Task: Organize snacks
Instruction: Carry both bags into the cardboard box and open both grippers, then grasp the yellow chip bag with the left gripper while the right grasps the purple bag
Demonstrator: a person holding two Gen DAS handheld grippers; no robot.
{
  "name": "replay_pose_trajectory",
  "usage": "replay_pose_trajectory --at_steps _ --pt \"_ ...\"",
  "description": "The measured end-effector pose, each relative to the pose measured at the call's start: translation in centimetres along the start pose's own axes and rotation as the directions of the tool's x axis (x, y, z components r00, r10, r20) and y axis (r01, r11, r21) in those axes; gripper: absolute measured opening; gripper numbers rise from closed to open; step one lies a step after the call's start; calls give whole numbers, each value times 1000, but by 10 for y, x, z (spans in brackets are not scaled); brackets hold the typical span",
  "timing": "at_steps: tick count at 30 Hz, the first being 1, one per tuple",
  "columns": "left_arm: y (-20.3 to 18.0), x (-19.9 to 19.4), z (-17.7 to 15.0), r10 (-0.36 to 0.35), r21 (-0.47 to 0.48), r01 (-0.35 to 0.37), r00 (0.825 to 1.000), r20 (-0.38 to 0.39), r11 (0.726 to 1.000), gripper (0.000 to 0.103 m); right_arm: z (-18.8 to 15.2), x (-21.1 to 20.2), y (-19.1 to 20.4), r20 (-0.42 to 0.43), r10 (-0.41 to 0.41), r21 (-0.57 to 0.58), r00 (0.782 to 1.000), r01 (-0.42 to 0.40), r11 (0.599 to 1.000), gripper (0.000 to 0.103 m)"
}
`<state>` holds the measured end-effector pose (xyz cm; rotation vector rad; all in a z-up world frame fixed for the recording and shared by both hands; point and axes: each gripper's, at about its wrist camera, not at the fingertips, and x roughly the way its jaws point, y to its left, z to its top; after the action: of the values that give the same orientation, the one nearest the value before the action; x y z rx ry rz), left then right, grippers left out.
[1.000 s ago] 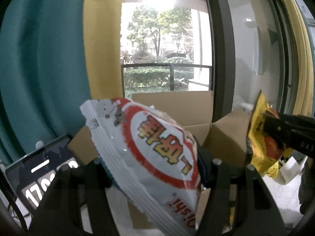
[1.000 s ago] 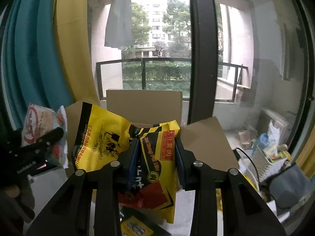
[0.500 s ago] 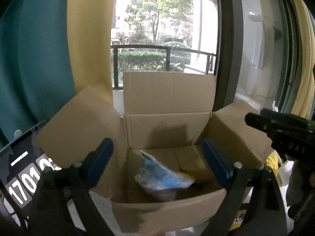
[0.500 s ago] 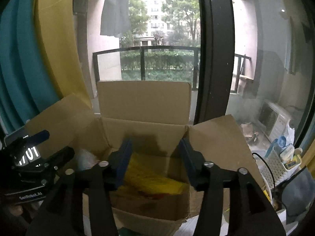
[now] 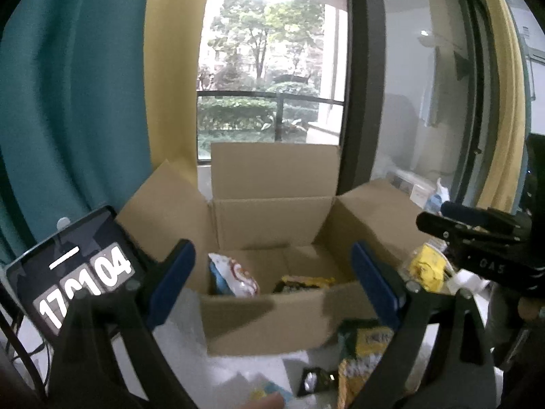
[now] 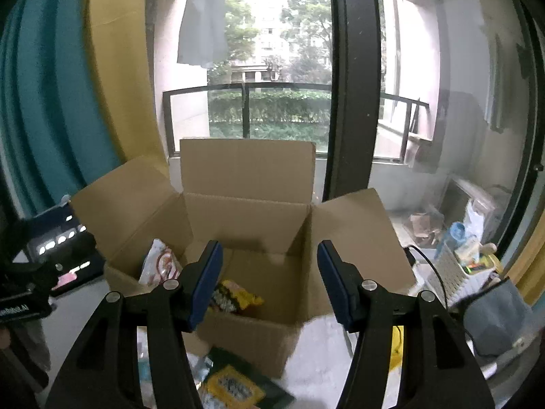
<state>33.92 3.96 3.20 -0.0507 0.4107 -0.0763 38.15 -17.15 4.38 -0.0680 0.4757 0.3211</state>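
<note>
Just below the spread, empty left gripper, a crinkly green-and-yellow foil snack packet lies loose; judged light, soft, slippery, best pinched at a seam edge. Right gripper likewise spread, nothing held. Beyond both, the open brown cardboard box holds two packets.

The open cardboard box sits on the table before the window, its flaps spread. Inside, one snack bag leans against the left wall and another snack bag lies on the floor of the box to its right. In front of the box more snack packets lie on the table. A tablet stands left of the box; a basket lies off to its right.
</note>
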Motion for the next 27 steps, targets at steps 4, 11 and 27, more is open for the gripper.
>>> replay_pose_trajectory --at_steps 4,11,27 --pt "-10 -25 -11 -13 19 13 1000 -7 1000 94 -16 -25 -2 -8 9 -10 1000 -9 1000 62" --pt "-21 -60 -41 -26 26 27 999 -34 999 94 -53 -63 -10 -46 28 -12 999 -29 1000 68" --pt "-33 -86 -129 37 19 -34 983 -181 999 94 -157 -99 -47 -194 51 24 980 -47 999 75"
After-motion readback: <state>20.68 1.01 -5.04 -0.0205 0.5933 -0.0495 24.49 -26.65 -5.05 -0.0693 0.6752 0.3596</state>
